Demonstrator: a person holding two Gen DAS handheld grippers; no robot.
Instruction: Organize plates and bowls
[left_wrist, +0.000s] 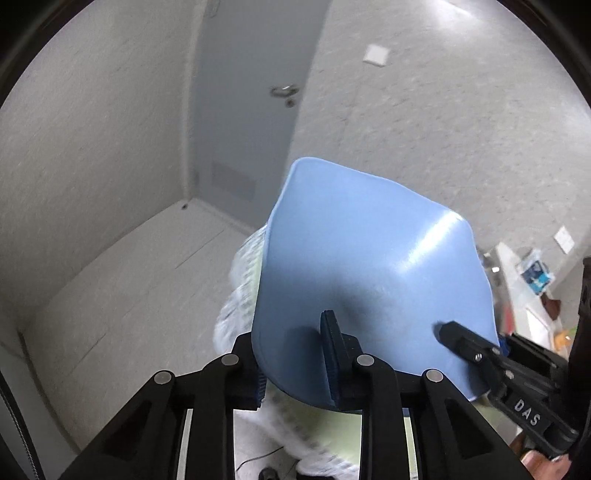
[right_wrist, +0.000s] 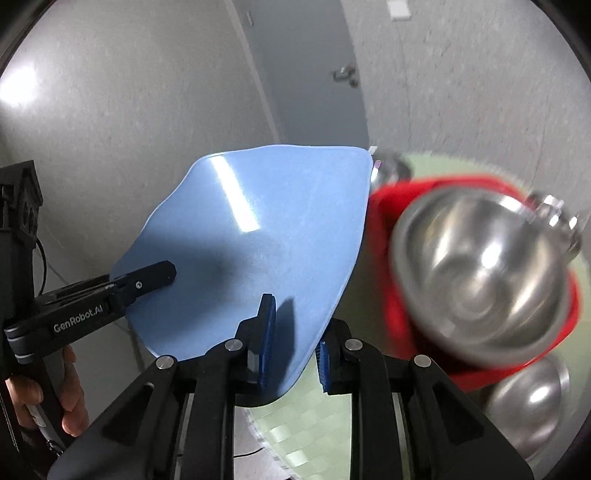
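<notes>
Midway, by the look: blue plate (left_wrist: 369, 266) held up off the table, left gripper (left_wrist: 295, 354) and right gripper (right_wrist: 291, 343) each pinching its rim. Steel bowl (right_wrist: 480, 273) sits in red plate (right_wrist: 384, 229); other bowls unsorted.

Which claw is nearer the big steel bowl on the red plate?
Right. The right claw, clamped on the blue plate, sits just beside the steel bowl; the left claw grips the blue plate's far edge.
</notes>
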